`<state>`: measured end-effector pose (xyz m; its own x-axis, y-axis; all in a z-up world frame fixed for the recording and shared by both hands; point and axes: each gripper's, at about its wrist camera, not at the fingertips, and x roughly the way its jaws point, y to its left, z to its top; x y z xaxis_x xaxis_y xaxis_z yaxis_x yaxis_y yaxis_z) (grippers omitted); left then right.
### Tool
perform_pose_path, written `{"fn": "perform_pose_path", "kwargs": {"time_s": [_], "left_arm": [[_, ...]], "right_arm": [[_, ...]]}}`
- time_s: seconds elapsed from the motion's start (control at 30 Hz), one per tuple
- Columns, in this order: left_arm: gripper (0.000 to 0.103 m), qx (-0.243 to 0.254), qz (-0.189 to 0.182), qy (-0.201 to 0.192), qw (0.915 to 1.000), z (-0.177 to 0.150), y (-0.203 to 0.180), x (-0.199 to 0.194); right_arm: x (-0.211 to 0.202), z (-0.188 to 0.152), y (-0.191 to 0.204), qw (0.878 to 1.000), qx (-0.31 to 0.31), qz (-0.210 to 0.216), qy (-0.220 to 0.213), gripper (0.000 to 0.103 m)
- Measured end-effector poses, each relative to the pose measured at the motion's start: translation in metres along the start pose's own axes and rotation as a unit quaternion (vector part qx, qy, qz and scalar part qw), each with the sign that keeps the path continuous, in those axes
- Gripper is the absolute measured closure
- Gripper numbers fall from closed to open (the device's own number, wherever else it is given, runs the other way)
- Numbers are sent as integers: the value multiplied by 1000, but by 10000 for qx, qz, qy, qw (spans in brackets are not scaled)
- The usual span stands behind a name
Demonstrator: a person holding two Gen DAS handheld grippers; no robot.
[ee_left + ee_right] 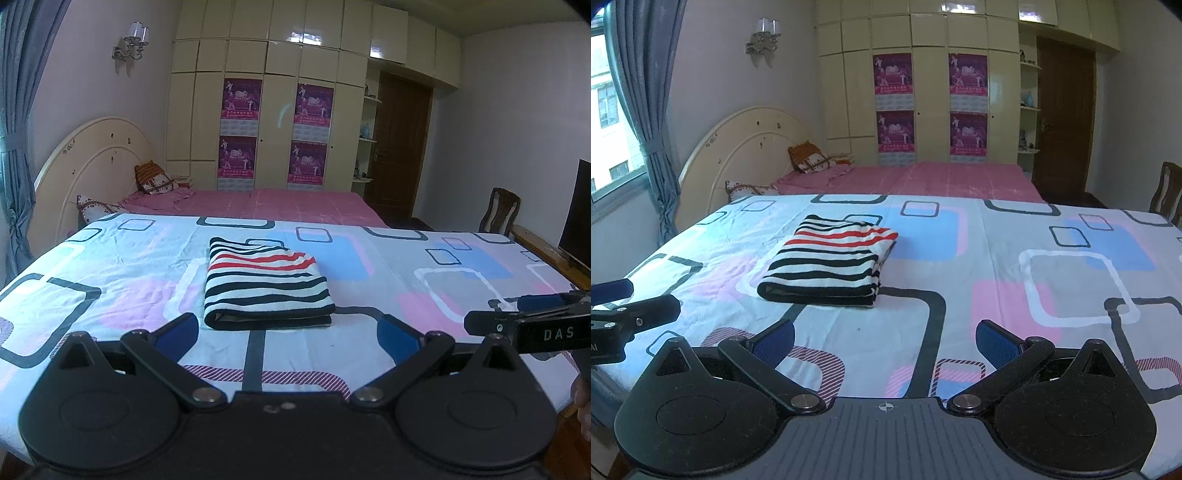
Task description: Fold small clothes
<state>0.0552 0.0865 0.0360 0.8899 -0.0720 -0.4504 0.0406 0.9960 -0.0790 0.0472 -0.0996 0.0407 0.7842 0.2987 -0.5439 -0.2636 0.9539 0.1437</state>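
Note:
A striped garment (264,284), white with black and red stripes, lies folded into a neat rectangle on the patterned sheet (110,266). It also shows in the right wrist view (831,260). My left gripper (288,334) is open and empty, just in front of the garment's near edge. My right gripper (884,341) is open and empty, nearer the front edge and to the right of the garment. The right gripper's fingers (517,314) show at the right of the left wrist view. The left gripper's fingers (628,306) show at the left of the right wrist view.
The sheet (1052,258) covers a table-like surface. Behind it is a bed with a pink cover (258,203), pillows (153,179) and a cream headboard (99,155). A wardrobe (266,110), a brown door (400,147), a wooden chair (498,214) and a dark screen (578,210) stand beyond.

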Motion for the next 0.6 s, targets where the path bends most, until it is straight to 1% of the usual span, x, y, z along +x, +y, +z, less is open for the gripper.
{"fn": "perform_pose_path", "kwargs": {"time_s": [0.6], "left_arm": [[0, 0, -3, -12, 10000, 0, 3, 0]], "right_arm": [[-1, 0, 1, 10000, -48, 33, -5, 0]]}}
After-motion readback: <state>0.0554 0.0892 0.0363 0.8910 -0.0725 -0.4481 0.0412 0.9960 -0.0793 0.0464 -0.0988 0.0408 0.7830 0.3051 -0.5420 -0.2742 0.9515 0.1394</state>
